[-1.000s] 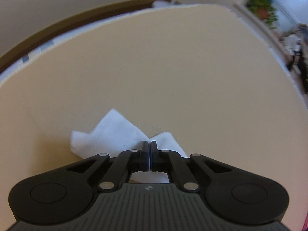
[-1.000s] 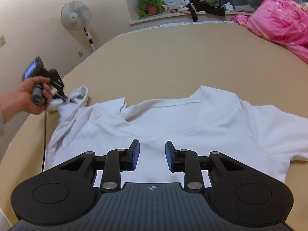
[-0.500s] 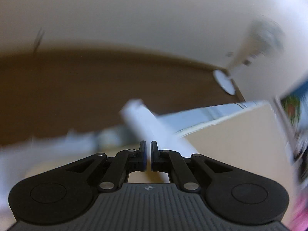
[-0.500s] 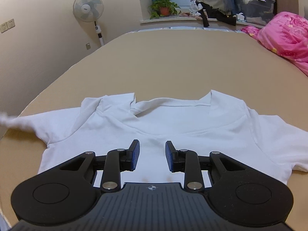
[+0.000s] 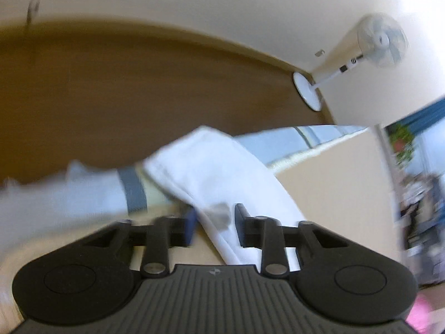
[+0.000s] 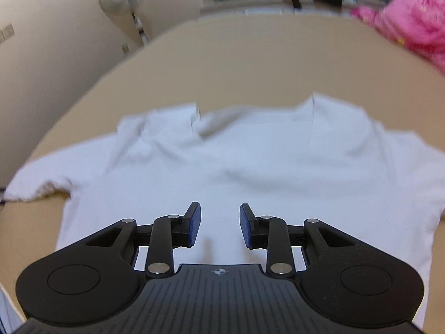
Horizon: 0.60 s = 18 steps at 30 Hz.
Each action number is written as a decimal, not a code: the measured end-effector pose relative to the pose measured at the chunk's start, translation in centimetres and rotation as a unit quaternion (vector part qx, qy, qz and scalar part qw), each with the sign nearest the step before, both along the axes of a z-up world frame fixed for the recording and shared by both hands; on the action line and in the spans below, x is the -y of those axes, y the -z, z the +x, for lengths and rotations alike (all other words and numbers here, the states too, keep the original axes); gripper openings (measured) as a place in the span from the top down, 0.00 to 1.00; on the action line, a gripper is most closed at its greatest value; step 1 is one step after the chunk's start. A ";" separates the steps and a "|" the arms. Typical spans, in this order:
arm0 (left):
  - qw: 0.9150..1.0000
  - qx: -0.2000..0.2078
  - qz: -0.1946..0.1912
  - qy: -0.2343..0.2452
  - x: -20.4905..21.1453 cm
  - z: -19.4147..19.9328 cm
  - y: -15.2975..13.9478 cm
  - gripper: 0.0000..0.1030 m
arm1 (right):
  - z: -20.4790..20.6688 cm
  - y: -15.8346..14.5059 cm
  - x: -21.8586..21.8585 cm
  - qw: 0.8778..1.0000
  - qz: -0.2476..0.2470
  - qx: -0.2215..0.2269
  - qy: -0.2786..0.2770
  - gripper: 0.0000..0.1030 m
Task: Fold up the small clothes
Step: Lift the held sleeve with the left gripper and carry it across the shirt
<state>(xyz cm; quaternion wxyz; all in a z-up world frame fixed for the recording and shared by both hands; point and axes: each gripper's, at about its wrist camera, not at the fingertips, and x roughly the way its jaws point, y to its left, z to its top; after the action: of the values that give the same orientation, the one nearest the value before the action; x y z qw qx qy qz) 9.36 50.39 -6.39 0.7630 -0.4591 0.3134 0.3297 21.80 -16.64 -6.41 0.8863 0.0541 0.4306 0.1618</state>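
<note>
Left tongs (image 5: 214, 222) first: the jaws stand spread, and the white sleeve (image 5: 211, 167) runs up between them and on ahead of the tips. The picture is smeared. I see gaps on both sides of the cloth, so I call it loose, not pinched. The sleeve's far end lies straight ahead of these tongs, at the edge of the tan surface (image 5: 333, 189), with brown floor (image 5: 139, 89) beyond. A standing fan (image 5: 381, 41) is off up to the right against the wall.

Over to my right tongs (image 6: 220, 224): the jaws are parted, blue pads facing each other, with nothing between them. They hover over the lower middle of the white T-shirt (image 6: 250, 161). The shirt lies flat and spread on the tan surface. Its neckline is ahead of the tips and a sleeve goes out to either side. The left-side sleeve reaches the surface's near edge. A pink blanket (image 6: 411, 25) is bunched far ahead to the right, well apart from the shirt.
</note>
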 end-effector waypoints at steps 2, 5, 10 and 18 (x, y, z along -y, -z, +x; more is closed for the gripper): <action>0.999 -0.009 0.050 0.008 0.3 1.1 -0.4 0.97 | 0.3 1.3 0.0 0.999 -0.012 -0.037 -0.003 0.68; 0.994 0.002 0.111 0.008 0.9 1.1 -2.3 0.97 | 0.4 2.8 0.0 0.997 -0.024 -0.068 -0.001 0.68; 0.989 -0.071 0.132 0.020 2.2 3.1 -1.5 0.97 | 0.2 2.8 -0.4 0.998 -0.023 -0.064 -0.004 0.66; 0.955 0.062 0.252 0.147 17.2 7.6 -10.7 0.97 | 0.9 0.9 2.1 0.998 -0.006 -0.046 0.051 0.70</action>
<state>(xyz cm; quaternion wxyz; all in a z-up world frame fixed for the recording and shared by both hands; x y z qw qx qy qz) 16.98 33.21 4.31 0.9117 -0.2204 0.2365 0.2535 22.73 -18.76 -7.35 0.8729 0.0782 0.4686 0.1112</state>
